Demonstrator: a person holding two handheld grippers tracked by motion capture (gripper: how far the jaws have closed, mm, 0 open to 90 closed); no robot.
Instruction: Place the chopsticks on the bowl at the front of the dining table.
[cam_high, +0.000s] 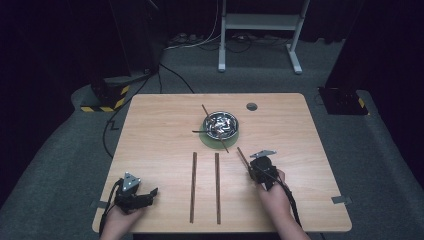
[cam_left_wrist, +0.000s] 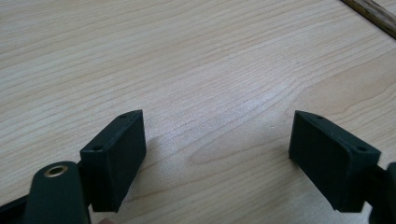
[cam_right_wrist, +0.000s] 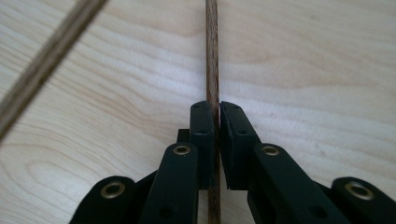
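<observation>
Pale wooden bench (cam_high: 160, 120): right tongs (cam_right_wrist: 215, 116) clamp a chopstick (cam_right_wrist: 212, 56) near mid-bench; lift it level. Left tongs (cam_left_wrist: 217, 149) gape empty.

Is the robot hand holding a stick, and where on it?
Yes. The right gripper is shut on a thin wooden stick, clamping it near its near end. The left gripper is open and holds nothing.

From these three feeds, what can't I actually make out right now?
- Contents of the metal bowl, high view: too small, just a shiny jumble.
- Held stick, right gripper view: both ends cut off by the frame; in the high view the right gripper covers its near part.
- Whether that stick is lifted off the table: cannot tell.
- Left gripper, open: its view cuts off the neighbouring stick.
</observation>
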